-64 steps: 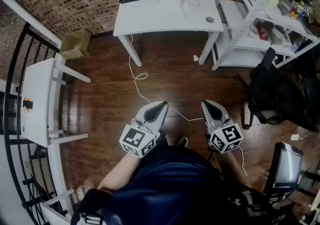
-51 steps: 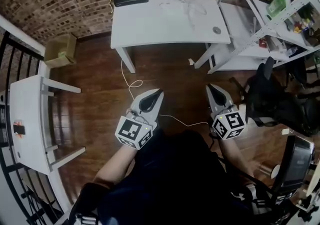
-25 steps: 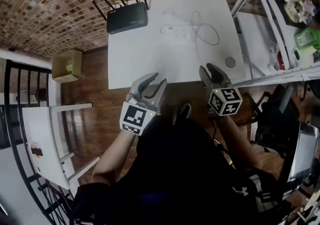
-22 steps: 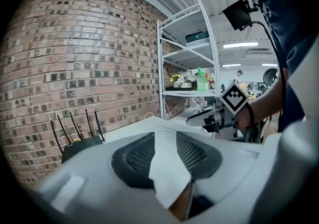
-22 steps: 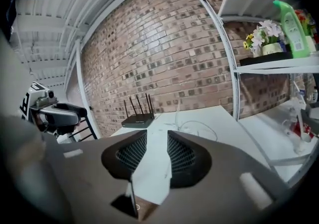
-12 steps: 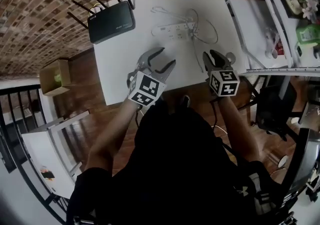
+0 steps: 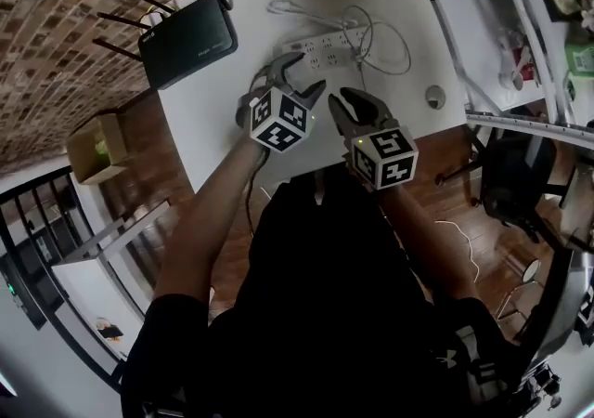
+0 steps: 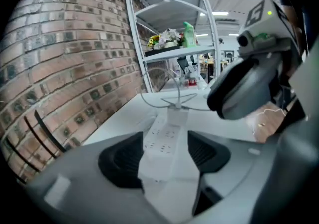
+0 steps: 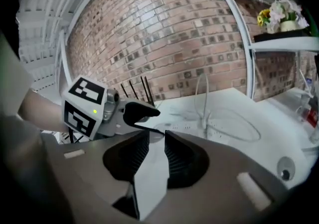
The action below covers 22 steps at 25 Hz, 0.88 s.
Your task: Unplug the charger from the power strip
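A white power strip (image 7: 325, 45) lies on the white table (image 7: 223, 119), with a white charger (image 8: 178, 115) plugged in at its far end and thin cable (image 7: 394, 40) looping beyond. My left gripper (image 7: 299, 75) hovers just short of the strip's near end. Its jaws have just been opening and stand open; in the left gripper view the strip (image 8: 166, 141) shows in the gap ahead of them, untouched by the pads. My right gripper (image 7: 351, 102) hangs close beside it, to the right and nearer me. Its jaws have been closing but still leave a narrow empty gap (image 9: 154, 143).
A black router (image 7: 186, 40) with several antennas sits at the table's back left by the brick wall. A small round disc (image 7: 434, 97) lies near the table's right edge. White metal shelving (image 7: 520, 26) stands to the right. A cardboard box (image 7: 93, 147) is on the floor, left.
The view has closed in on the table. Both grippers have moved forward and down over it, toward the power strip and closer together. The left jaws have spread wider.
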Motion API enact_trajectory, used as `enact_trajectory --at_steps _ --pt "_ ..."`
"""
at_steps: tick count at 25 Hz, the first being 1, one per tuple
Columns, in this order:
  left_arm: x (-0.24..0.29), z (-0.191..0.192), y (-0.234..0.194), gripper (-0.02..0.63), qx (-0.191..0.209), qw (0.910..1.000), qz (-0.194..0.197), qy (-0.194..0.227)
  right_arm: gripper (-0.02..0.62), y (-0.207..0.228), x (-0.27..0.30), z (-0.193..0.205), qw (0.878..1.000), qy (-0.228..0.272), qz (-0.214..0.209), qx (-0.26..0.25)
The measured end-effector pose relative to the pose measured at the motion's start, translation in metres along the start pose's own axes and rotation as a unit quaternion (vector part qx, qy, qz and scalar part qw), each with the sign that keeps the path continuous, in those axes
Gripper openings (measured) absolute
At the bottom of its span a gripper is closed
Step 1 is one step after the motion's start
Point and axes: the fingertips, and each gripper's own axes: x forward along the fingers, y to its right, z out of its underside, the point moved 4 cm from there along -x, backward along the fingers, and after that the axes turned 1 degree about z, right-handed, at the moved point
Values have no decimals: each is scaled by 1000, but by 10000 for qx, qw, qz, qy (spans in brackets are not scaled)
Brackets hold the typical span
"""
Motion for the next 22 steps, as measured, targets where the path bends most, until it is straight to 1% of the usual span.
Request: enact_trajectory --at_steps 1,3,7,12,13,15,17,20,22 --pt "5 1 0 285 -18 10000 9 -55 101 0 8 9 9999 -139 12 66" --pt "12 4 1 290 -6 9999 29 -155 109 7 19 22 9991 -375 176 87" --pt "21 7 -1 308 115 9994 30 -323 141 30 26 32 9958 -710 583 -31" --pt "29 8 0 314 -39 9994 42 -344 187 68 21 41 9892 -1014 1034 -246" --pt "30 8 0 314 -50 9994 38 -347 206 78 21 43 9880 -1027 1115 -280" --pt "33 8 -1 314 -56 9993 30 -357 287 97 23 44 9883 -931 1177 -264" --pt "37 10 -2 318 -32 9992 35 -403 331 106 27 38 9914 -748 1043 -253" --pt "44 14 -4 330 19 9986 72 -515 333 93 40 24 9931 -636 826 -546" --pt "46 14 -5 333 41 9985 86 -545 317 80 44 18 9913 -616 941 -682"
